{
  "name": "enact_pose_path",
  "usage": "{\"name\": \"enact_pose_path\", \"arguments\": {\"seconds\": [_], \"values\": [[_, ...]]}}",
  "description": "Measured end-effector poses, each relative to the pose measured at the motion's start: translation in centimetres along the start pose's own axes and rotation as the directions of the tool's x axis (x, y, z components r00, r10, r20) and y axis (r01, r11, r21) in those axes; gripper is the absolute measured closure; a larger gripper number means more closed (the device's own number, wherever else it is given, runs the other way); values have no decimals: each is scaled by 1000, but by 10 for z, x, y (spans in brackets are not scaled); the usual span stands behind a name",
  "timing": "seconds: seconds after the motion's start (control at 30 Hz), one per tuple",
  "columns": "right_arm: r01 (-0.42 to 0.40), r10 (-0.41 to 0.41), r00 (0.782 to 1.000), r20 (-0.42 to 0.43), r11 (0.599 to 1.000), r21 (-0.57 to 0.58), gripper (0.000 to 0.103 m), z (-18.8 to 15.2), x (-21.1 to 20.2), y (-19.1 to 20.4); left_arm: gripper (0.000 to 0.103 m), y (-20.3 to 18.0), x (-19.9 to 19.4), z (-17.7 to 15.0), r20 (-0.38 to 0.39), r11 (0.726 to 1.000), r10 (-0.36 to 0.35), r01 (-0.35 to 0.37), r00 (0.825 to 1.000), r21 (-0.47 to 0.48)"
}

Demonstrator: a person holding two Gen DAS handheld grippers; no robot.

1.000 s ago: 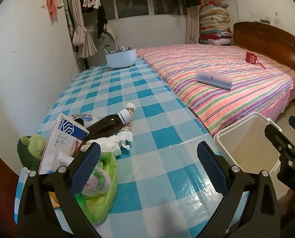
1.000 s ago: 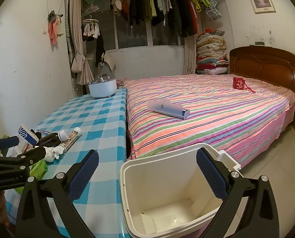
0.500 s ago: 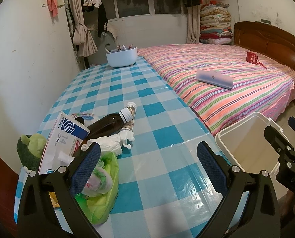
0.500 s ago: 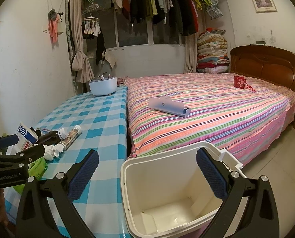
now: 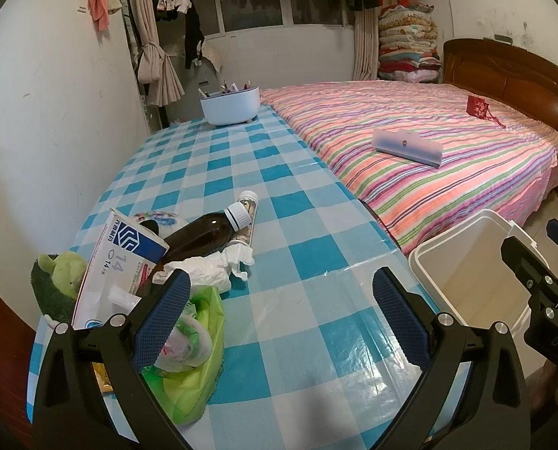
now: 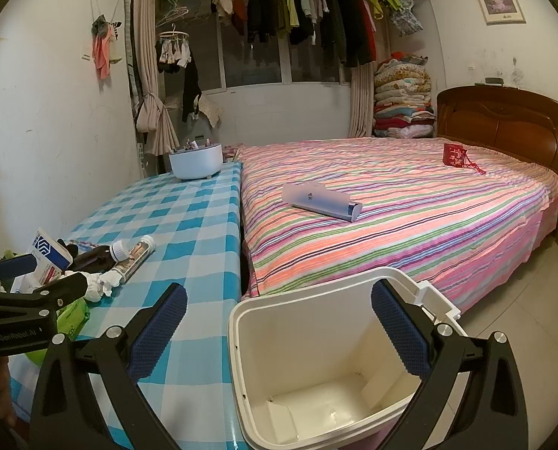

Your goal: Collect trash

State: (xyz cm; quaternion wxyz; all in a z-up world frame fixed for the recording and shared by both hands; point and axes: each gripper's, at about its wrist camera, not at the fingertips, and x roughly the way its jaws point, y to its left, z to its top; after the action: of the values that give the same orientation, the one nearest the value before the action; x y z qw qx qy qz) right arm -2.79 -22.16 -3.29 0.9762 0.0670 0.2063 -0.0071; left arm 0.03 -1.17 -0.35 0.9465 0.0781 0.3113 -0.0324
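Note:
A pile of trash lies at the near left of the checked table [image 5: 286, 225]: a green plastic bag [image 5: 192, 360], crumpled white tissue [image 5: 211, 270], a brown bottle [image 5: 204, 234], a clear tube [image 5: 247, 217] and a white-and-blue box [image 5: 121, 258]. My left gripper [image 5: 279, 311] hovers open over the table's near end, its left finger by the bag. A white bin [image 6: 316, 367] stands empty beside the table. My right gripper [image 6: 279, 330] is open above the bin's mouth, holding nothing.
A green plush toy [image 5: 57, 281] sits at the table's left corner. A white tub of pens [image 5: 230, 105] stands at the table's far end. The striped bed [image 6: 410, 217] with a grey case [image 6: 320, 202] and red pouch [image 6: 455, 155] borders the table's right side.
Both views have shifted only slightly; the left gripper has edged a little back from the trash pile. Nothing was grasped or released.

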Motion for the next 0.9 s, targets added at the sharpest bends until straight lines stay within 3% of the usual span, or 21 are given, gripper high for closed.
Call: {"name": "enact_pose_path", "arguments": {"seconds": [0.9], "values": [[-14,14,1000,-12,1000,-22,7,-2,2,9,7,8,0,1,7,1000,16,-16,1000,-17]]}}
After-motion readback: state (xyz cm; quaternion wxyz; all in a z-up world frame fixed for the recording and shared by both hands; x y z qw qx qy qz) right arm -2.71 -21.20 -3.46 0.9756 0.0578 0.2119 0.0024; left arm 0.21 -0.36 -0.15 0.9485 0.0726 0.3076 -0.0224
